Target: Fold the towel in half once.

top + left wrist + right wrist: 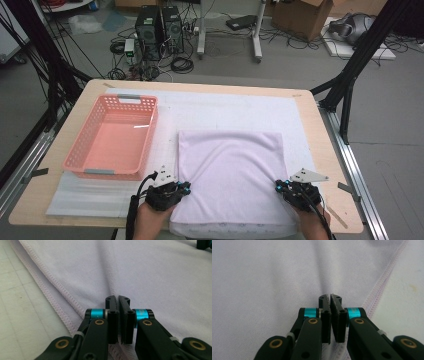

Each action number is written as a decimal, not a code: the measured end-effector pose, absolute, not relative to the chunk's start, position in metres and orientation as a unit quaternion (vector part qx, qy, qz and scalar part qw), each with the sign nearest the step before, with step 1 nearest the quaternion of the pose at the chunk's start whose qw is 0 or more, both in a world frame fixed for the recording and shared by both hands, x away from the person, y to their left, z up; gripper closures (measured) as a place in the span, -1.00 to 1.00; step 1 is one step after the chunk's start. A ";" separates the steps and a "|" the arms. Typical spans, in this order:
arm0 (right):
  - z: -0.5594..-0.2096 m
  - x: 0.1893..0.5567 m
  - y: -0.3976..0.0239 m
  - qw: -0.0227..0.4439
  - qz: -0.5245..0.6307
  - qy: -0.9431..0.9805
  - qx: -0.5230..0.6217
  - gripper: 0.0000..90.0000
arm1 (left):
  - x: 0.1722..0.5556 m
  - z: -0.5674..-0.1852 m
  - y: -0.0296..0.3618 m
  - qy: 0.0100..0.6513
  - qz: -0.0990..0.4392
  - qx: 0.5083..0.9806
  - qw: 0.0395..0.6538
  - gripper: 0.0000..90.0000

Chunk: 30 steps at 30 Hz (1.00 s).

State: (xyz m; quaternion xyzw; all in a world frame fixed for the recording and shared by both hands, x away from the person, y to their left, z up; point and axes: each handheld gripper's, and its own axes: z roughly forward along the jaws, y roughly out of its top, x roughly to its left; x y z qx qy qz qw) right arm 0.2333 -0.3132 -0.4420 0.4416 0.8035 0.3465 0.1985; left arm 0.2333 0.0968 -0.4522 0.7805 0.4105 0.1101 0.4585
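Note:
A pale lilac towel (pixel 230 170) lies folded flat on the near middle of the table, its front edge hanging over the table's edge. My left gripper (pixel 186 189) sits at the towel's left hem, near the front corner. In the left gripper view the jaws (pixel 118 298) are pressed together on a pinched ridge of the towel (pixel 150 272) just inside the stitched hem. My right gripper (pixel 278 186) is at the towel's right side. In the right gripper view its jaws (pixel 330 296) are likewise closed on a raised crease of the cloth (pixel 262 277).
An empty pink plastic basket (pixel 80 142) stands to the left of the towel on a white mat (pixel 225 107) that covers the wooden table (pixel 307 107). Black frame legs, computers and cables are on the floor beyond the far edge.

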 end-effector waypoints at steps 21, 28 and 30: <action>-0.421 0.174 -0.329 0.159 0.363 0.814 0.426 0.90 | 0.184 -0.438 0.118 0.370 0.054 0.776 0.508 0.75; -0.414 0.184 -0.334 0.192 0.385 0.787 0.442 0.59 | 0.211 -0.433 0.128 0.411 0.092 0.741 0.523 0.20; -0.417 0.194 -0.334 0.194 0.382 0.784 0.449 0.51 | 0.223 -0.435 0.128 0.426 0.095 0.739 0.514 0.19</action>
